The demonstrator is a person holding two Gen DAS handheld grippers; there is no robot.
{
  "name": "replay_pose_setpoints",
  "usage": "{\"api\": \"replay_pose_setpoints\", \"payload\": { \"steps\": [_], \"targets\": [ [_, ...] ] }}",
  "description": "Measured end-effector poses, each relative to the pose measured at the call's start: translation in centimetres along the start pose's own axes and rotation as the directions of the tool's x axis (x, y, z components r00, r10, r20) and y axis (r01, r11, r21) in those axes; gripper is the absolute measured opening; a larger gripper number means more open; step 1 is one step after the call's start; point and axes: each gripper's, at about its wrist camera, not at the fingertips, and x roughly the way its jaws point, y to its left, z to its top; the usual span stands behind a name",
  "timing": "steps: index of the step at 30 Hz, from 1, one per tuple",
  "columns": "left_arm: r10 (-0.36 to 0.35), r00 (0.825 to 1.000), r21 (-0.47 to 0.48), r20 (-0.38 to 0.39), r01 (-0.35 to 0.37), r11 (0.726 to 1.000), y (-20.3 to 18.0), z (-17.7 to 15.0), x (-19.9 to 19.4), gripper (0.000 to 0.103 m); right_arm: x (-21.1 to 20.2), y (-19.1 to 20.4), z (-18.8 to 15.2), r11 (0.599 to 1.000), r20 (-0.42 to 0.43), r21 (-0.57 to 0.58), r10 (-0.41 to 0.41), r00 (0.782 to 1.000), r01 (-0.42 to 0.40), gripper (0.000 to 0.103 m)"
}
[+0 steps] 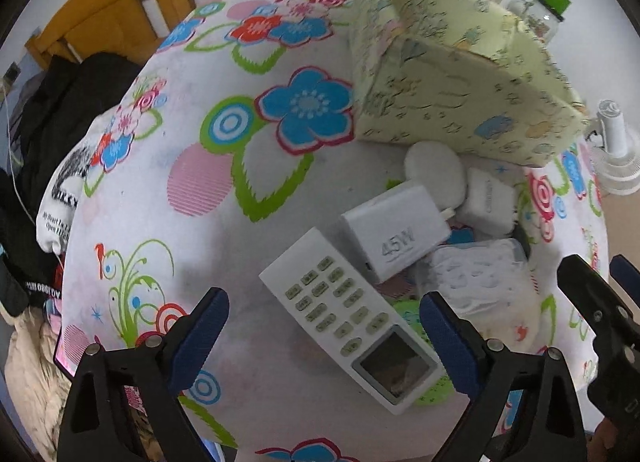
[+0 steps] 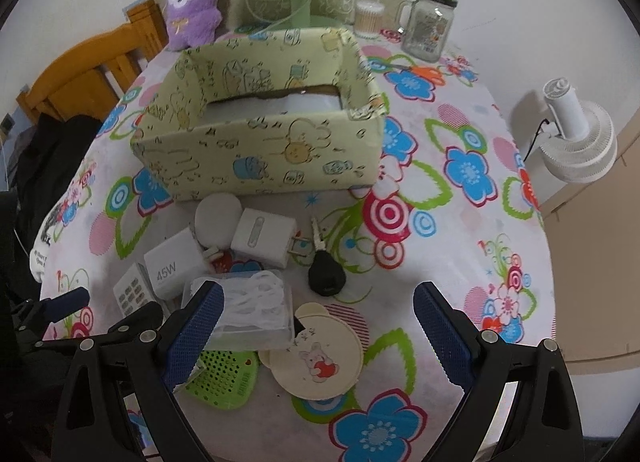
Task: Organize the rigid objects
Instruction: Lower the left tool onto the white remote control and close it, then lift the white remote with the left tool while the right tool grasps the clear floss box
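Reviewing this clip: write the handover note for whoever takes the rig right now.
Left gripper: open, empty, over the remote.
Right gripper: open, empty, over the round mirror and clear case.
Box stands behind the pile; something white lies inside, unclear what.
Still on the table in front of the box: remote, 45W charger, small charger, white puck, key, clear case, mirror, green mesh piece.
Left: probably all of these into the box.
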Motion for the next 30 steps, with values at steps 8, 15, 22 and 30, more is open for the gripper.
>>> {"api": "replay_pose_setpoints", "payload": {
  "steps": [8,15,22,30],
  "targets": [
    [0.001,1.0,-0.012,-0.027,-0.002,1.0,0.1,-0.1,1.7,0.093,1.9,0.9,-0.2,1.0,-0.035,-0.01,0.011,0.999,-0.012,0.097],
    [-0.043,0.997,-0.007,-0.065,0.043,0.999,-0.8,-0.4,3.5,0.076,2.8,0.7,-0.4,1.0,-0.067,0.013,0.022,0.998,-0.021,0.097],
    [-0.041,0.998,0.075,-0.047,0.044,0.996,-0.8,-0.6,3.1,0.055,4.0,1.8,-0.4,0.997,-0.111,0.018,0.078,0.991,-0.077,0.097],
    [0.0,0.999,0.19,-0.039,0.008,0.982,-0.6,-0.7,3.3,0.05,5.6,4.1,-0.7,0.993,-0.168,-0.011,0.114,0.979,-0.118,0.097]
  ]
}}
